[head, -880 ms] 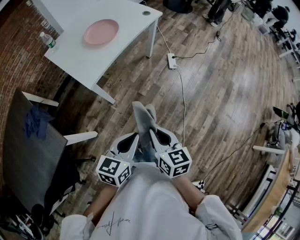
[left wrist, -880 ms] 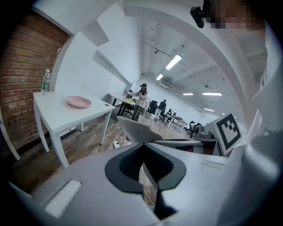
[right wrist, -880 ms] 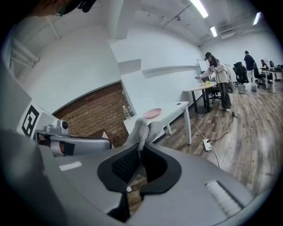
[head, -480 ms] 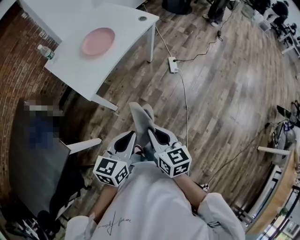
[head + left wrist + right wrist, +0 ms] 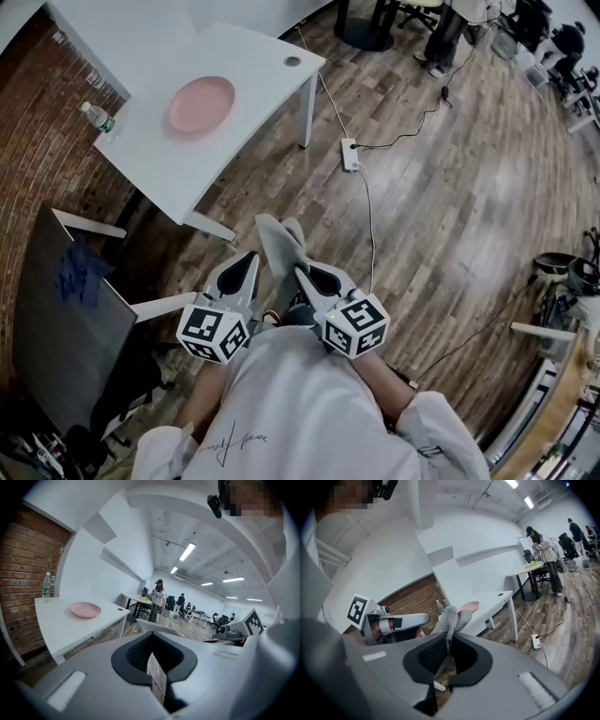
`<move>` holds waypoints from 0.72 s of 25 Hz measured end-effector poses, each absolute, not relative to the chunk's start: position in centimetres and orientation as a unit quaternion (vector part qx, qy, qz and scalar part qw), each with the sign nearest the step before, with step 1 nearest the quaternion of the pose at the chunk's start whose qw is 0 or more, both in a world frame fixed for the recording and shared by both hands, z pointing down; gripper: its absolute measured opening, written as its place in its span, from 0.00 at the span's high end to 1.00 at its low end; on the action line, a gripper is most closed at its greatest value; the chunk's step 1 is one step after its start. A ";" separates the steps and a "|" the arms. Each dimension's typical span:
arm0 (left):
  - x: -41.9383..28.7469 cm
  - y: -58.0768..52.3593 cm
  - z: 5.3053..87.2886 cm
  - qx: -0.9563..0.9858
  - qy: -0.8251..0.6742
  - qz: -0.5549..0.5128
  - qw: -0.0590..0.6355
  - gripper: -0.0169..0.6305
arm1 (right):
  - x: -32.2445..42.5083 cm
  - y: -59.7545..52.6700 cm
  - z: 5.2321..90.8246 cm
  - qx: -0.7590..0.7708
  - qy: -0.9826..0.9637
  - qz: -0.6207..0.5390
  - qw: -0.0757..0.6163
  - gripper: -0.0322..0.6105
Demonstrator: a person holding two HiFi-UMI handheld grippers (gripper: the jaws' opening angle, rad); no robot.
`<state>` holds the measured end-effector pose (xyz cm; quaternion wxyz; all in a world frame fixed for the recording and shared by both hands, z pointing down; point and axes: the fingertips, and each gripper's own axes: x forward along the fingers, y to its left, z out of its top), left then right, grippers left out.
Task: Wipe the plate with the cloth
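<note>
- Our right gripper (image 5: 443, 663) is clamped on a grey cloth (image 5: 451, 617). The fabric runs between the closed jaws and stands up in a loose bunch past their tips.
- Our left gripper (image 5: 157, 677) has its jaws drawn together, with nothing between them.
- In the head view we hold both grippers side by side, close to our body. They are over the wood floor (image 5: 450, 206) and well apart from the white table (image 5: 155, 159).
- The pink plate (image 5: 201, 104) lies flat on the table. It sits roughly midway between the edge by the brick wall (image 5: 42, 122) and the corner with the round cable hole (image 5: 292, 61).
- A clear water bottle (image 5: 98, 118) stands upright at the table's edge nearest the brick wall, apart from the plate.
- A white power strip (image 5: 351, 153) lies on the floor near the table's leg, and its cable trails towards us.
- In the gripper views we see other people standing at desks far across the room.
</note>
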<state>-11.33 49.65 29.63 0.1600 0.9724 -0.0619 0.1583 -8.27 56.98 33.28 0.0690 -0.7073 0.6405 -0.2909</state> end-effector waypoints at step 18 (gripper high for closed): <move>-7.8 45.4 31.7 0.958 -0.130 0.172 0.191 0.94 | -4.2 51.4 35.4 -0.637 0.693 -0.335 0.042 0.91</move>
